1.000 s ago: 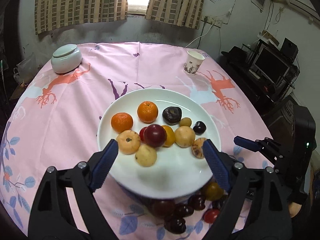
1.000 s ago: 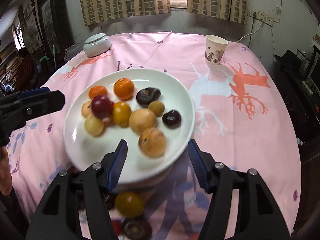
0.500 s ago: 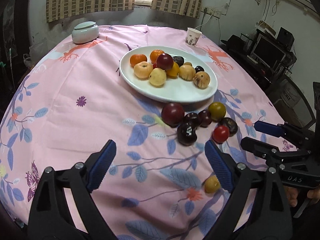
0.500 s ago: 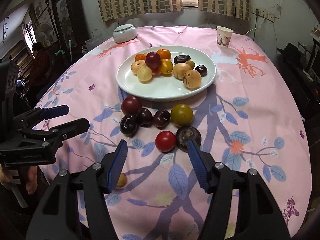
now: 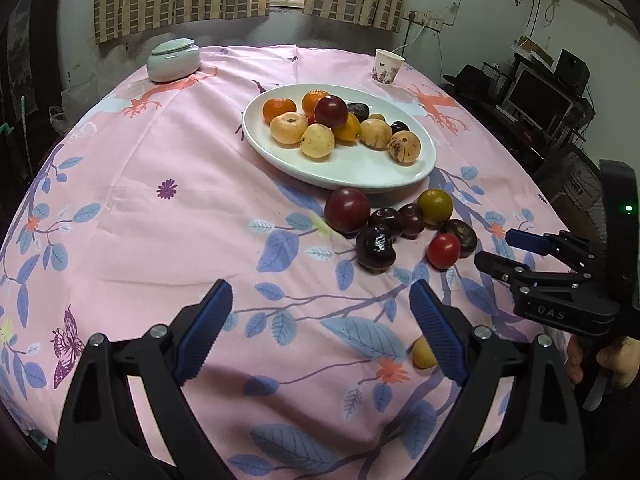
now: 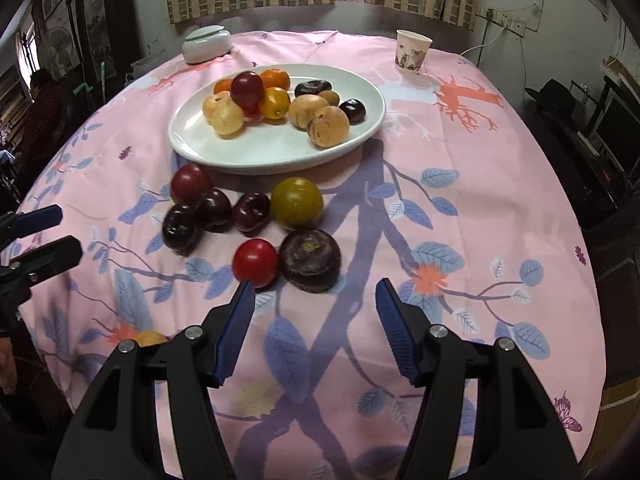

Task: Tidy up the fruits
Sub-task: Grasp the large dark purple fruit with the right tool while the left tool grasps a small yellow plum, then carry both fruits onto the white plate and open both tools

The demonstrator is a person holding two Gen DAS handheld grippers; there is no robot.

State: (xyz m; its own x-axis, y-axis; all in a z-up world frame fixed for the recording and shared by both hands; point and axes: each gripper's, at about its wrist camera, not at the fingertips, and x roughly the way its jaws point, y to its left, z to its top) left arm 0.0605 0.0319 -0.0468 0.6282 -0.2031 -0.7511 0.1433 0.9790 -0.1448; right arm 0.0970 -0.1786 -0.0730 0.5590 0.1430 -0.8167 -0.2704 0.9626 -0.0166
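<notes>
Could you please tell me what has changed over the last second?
Both grippers, left and right, pulled back from over the plate toward the table's near edge, open and empty throughout. The fruit on the plate and the loose fruit on the cloth, like the red tomato, stayed put.

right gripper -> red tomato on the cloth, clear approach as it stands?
Probably yes. The right gripper is open and empty, and the red tomato lies just ahead of its left finger, with bare cloth between. The dark fruit sits right beside the tomato, so closing could nudge it.
</notes>
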